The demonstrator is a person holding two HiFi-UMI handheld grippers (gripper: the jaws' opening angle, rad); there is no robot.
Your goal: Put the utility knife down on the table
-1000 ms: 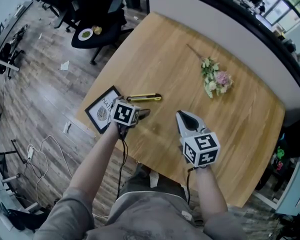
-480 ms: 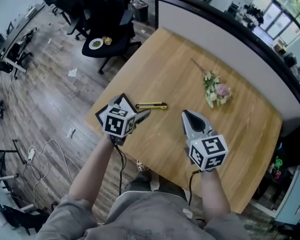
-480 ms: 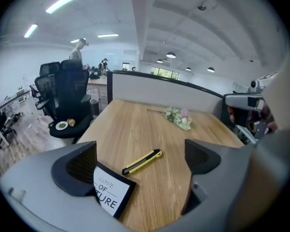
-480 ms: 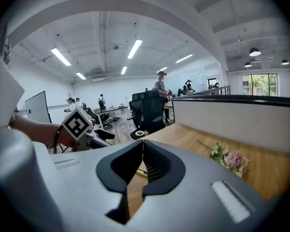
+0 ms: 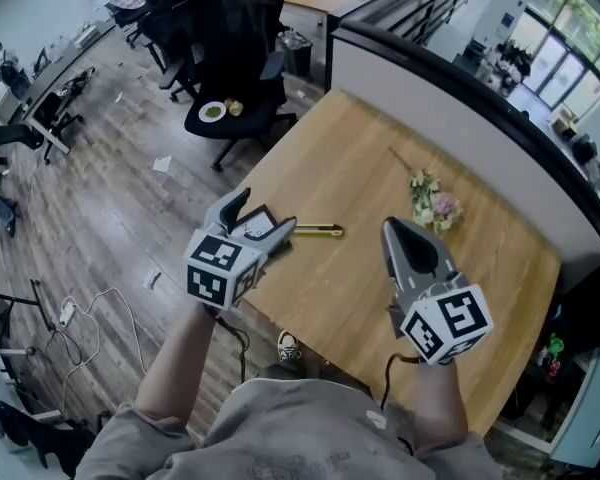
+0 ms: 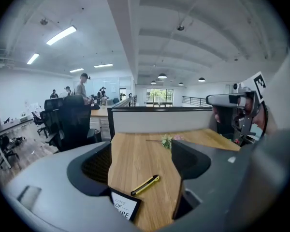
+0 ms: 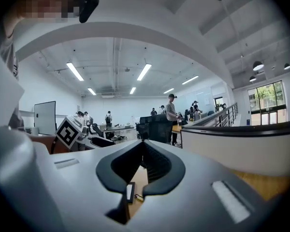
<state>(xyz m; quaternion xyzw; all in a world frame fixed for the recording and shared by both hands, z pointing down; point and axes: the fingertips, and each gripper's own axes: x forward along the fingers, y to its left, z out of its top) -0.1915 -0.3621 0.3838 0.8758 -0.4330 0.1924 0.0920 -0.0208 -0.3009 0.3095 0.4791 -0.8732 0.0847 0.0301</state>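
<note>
The yellow-and-black utility knife point(image 5: 316, 231) lies flat on the wooden table point(image 5: 360, 178), near its left edge. In the left gripper view the utility knife point(image 6: 146, 184) shows below and beyond the jaws, next to a black-framed card point(image 6: 124, 204). My left gripper point(image 5: 259, 220) is held high above that edge, jaws apart and closing with nothing between them. Raised over the table's near side, my right gripper point(image 5: 397, 228) is shut and empty. Neither gripper touches the knife.
A small bunch of flowers point(image 5: 430, 200) lies further back on the table. A grey partition point(image 5: 450, 88) runs along the table's far side. A black office chair with a plate on it point(image 5: 230, 108) stands on the floor to the left. Cables point(image 5: 90, 303) lie on the floor.
Both grippers have risen well above the table, toward the head camera. The left jaws have narrowed a little. The knife has stayed where it lay.
</note>
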